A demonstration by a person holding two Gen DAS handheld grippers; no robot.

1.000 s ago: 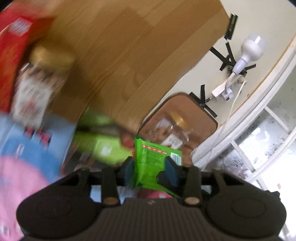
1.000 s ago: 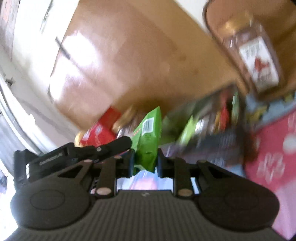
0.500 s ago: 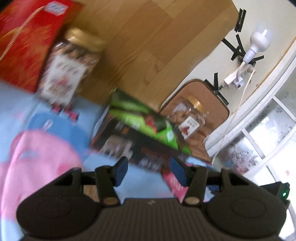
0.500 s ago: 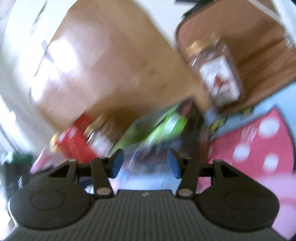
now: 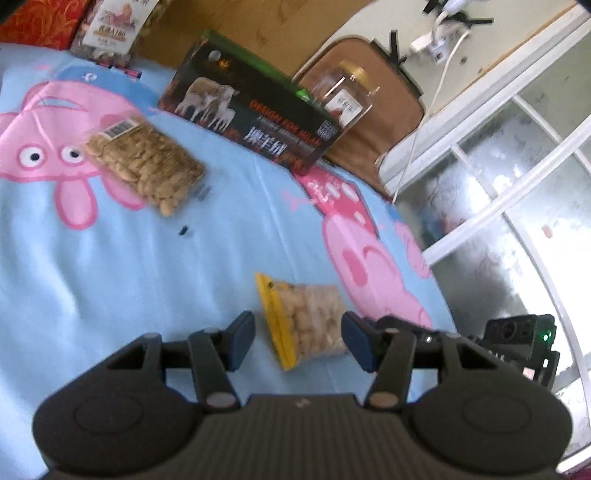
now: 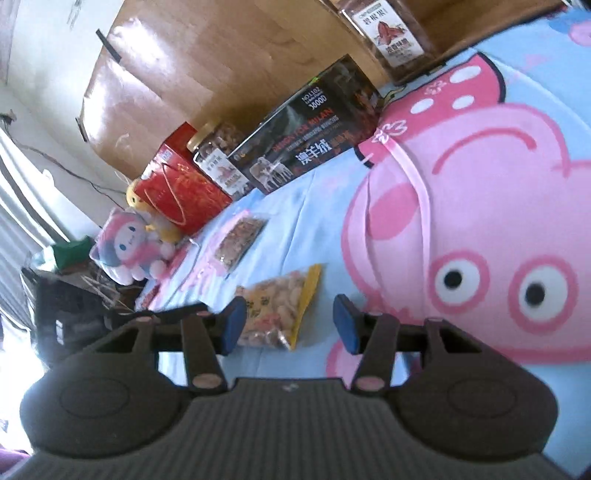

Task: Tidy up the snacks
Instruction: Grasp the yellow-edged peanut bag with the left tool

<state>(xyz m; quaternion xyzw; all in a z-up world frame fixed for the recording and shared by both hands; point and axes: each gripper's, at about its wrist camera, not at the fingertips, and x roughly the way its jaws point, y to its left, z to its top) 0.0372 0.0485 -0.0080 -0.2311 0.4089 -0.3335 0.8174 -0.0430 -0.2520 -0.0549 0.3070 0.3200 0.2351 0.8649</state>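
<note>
My left claw (image 5: 298, 341) and right claw (image 6: 289, 321) hover spread apart, empty, over the yellow-edged nut bag (image 5: 308, 323). Black box (image 6: 308, 146) reads "MILAN", "3800D".

— What did we record of the setting?
— We saw a light blue sheet (image 5: 110, 277) printed with pink cartoon pigs, backed by a wood-grain headboard (image 6: 192, 74). Behind it stood a pale wall (image 5: 369, 18) carrying a white socket (image 5: 439, 48) with a trailing cord.
— And the light?
— We noted a white-framed window (image 5: 517, 166) with frosted panes to one side. In the right wrist view, daylight struck the headboard as a bright patch, and a grey curtain (image 6: 14, 221) hung at the far edge.
</note>
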